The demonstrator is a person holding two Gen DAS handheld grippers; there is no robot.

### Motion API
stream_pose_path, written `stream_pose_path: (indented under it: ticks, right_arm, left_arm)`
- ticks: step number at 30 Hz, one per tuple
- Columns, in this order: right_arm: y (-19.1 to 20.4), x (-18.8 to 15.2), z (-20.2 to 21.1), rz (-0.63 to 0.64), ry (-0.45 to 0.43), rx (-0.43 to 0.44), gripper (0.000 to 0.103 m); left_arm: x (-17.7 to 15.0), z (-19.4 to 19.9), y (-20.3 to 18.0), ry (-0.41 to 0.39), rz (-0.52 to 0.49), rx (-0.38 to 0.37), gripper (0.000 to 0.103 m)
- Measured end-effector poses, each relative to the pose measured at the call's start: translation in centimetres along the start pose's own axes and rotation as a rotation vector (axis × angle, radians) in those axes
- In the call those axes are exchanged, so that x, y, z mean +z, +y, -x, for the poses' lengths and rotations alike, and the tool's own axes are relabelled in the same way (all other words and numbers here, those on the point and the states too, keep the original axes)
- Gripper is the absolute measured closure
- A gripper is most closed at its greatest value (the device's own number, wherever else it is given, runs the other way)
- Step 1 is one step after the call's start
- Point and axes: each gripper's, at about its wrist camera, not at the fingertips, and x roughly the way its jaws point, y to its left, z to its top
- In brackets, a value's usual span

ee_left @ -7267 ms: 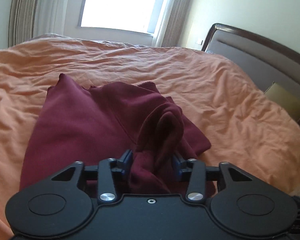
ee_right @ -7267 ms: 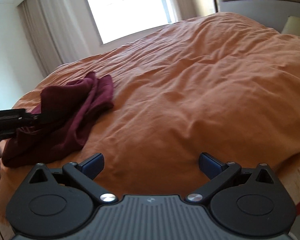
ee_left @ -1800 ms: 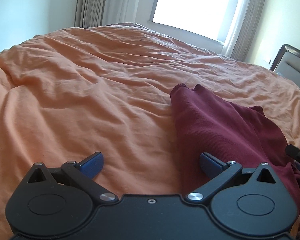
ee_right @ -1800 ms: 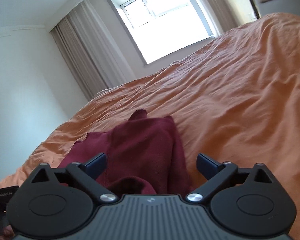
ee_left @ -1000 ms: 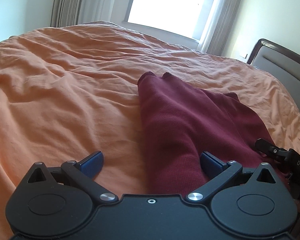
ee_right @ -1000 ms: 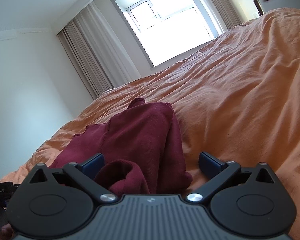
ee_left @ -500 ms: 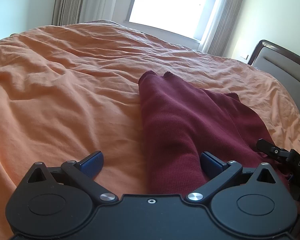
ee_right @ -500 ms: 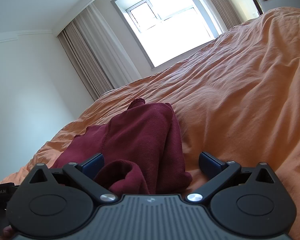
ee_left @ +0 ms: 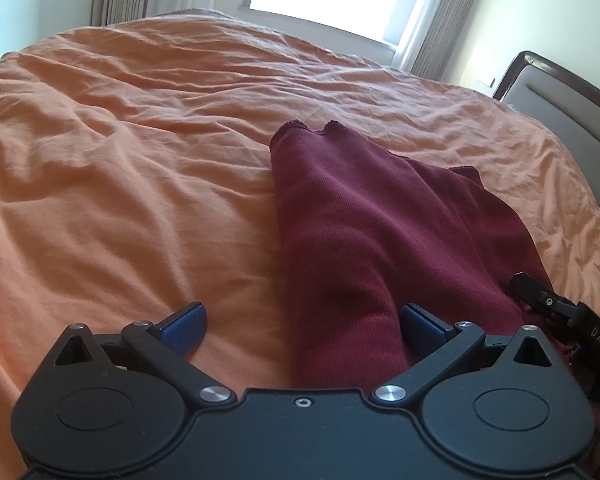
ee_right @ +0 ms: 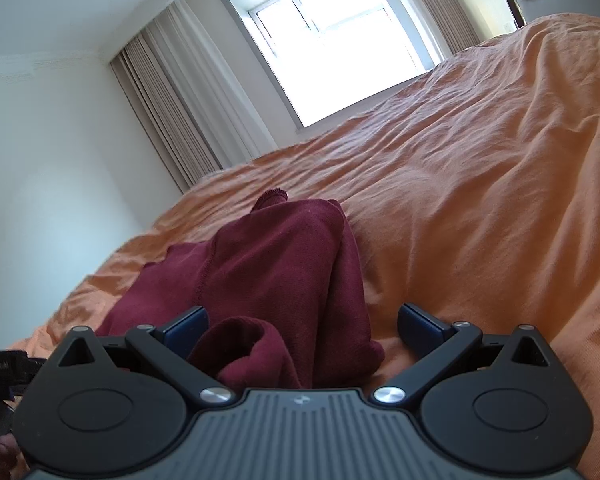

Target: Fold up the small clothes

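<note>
A dark red knit garment (ee_left: 364, 232) lies in loose folds on the orange bedspread (ee_left: 140, 152). My left gripper (ee_left: 302, 322) is open at the garment's near left edge; cloth lies between its blue pads but is not pinched. In the right wrist view the same garment (ee_right: 284, 264) bunches up in front of my right gripper (ee_right: 302, 326), which is open with a rolled fold of cloth between its fingers. The right gripper's black finger (ee_left: 548, 304) shows at the right edge of the left wrist view, at the garment's near right side.
The orange bedspread (ee_right: 480, 184) is wrinkled and spreads wide on all sides. A padded headboard (ee_left: 560, 104) stands at the right. A bright window (ee_right: 340, 48) with curtains is at the far side. A fingertip (ee_right: 0, 456) shows at the lower left.
Over the last second both grippers have barely shifted and stay open. Seven seconds ago my left gripper was shut on a bunch of the garment; it has since let go.
</note>
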Motion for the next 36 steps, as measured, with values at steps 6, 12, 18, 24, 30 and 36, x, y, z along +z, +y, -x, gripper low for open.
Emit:
stream_pose_path:
  ticks: [6, 12, 18, 24, 30, 36]
  right_arm:
    - [2.1, 1.6, -0.6, 0.048, 0.098, -0.071, 0.0]
    - [3.8, 2.3, -0.2, 0.071, 0.122, -0.091, 0.017]
    - [4.8, 2.5, 0.6, 0.087, 0.118, -0.145, 0.057]
    - [5.5, 3.1, 1.9, 0.112, 0.093, -0.132, 0.069]
    - [8.0, 4.1, 3.2, 0.119, 0.016, -0.031, 0.075]
    - [13.4, 5.8, 2.4, 0.226, -0.023, 0.067, 0.079]
  left_arm:
    - [1.0, -0.4, -0.4, 0.053, -0.002, 0.0, 0.0]
    - [1.3, 0.1, -0.6, 0.08, 0.016, -0.034, 0.018]
    - [1.6, 1.0, -1.5, 0.087, 0.019, -0.07, 0.049]
    - [1.9, 3.1, -2.4, 0.019, -0.03, -0.078, 0.067]
    - [2.2, 5.4, -3.5, -0.051, -0.085, -0.088, 0.073]
    - [3.5, 7.1, -2.8, -0.106, -0.077, -0.071, 0.074]
